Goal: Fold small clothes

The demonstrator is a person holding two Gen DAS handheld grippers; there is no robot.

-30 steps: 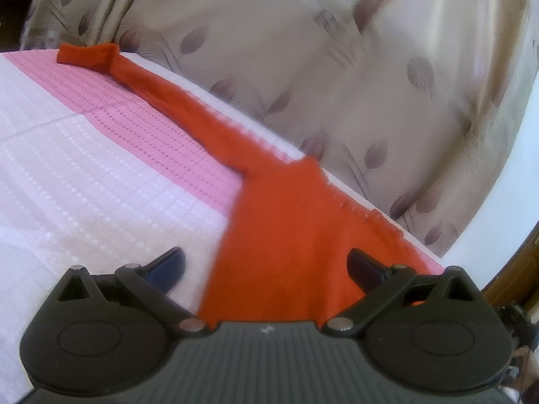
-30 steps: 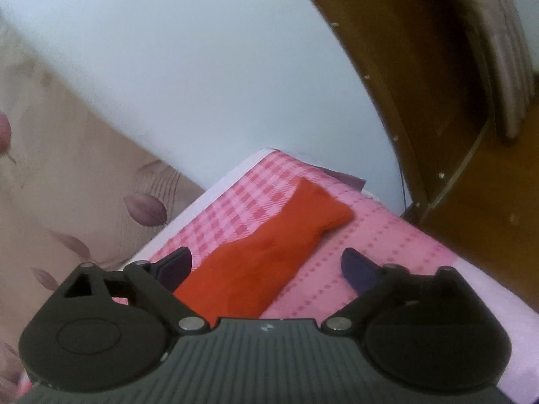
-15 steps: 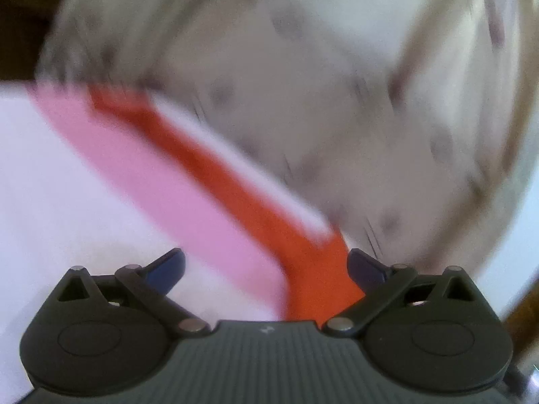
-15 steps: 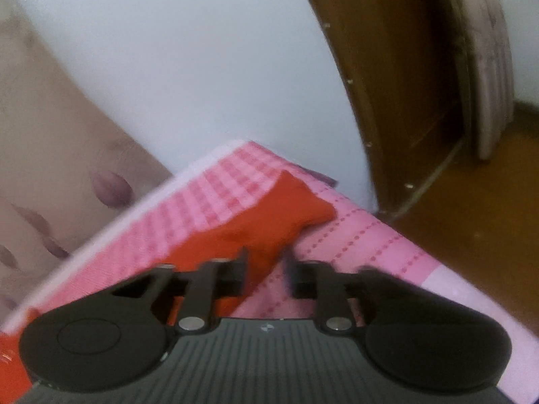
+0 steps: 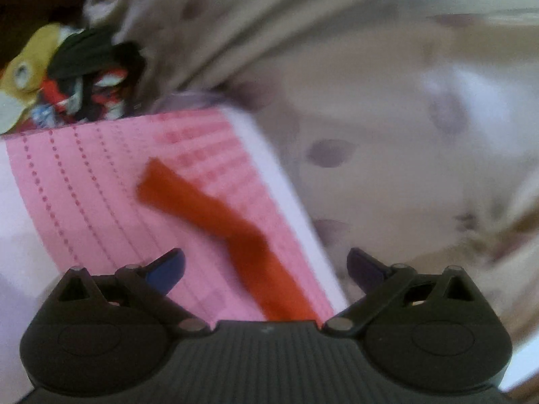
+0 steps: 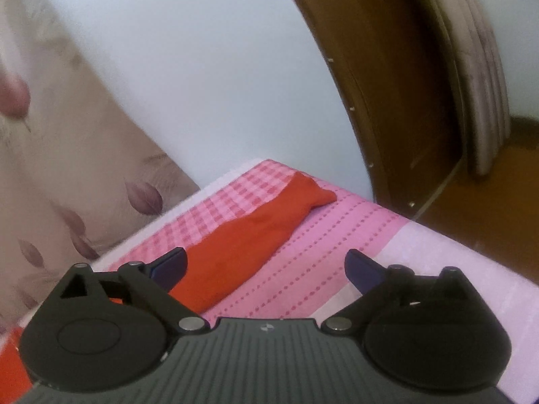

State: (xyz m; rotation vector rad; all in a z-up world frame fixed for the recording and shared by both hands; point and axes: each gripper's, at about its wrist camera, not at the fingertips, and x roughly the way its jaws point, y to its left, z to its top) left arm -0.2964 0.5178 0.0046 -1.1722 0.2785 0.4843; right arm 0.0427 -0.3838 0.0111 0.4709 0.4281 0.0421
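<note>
A red garment lies flat on a pink and white bed cover (image 5: 77, 195). In the blurred left wrist view one long red sleeve (image 5: 215, 212) runs from between the fingers toward the bed's far corner. My left gripper (image 5: 266, 267) is open and empty above it. In the right wrist view the other red sleeve (image 6: 259, 232) stretches toward the bed's far corner on the cover (image 6: 337, 252). My right gripper (image 6: 266, 266) is open and empty, its left finger (image 6: 168, 266) over the sleeve.
A beige curtain with purple leaves (image 5: 370, 118) hangs along the bed's far side. A heap of mixed clothes (image 5: 67, 77) sits beyond the bed's far left corner. A white wall (image 6: 202, 67), a wooden door frame (image 6: 387, 101) and floor lie past the bed's right end.
The left gripper swung along the sleeve, so the clothes heap now shows. The right gripper closed half a second ago and has opened again; its sleeve lies a little differently.
</note>
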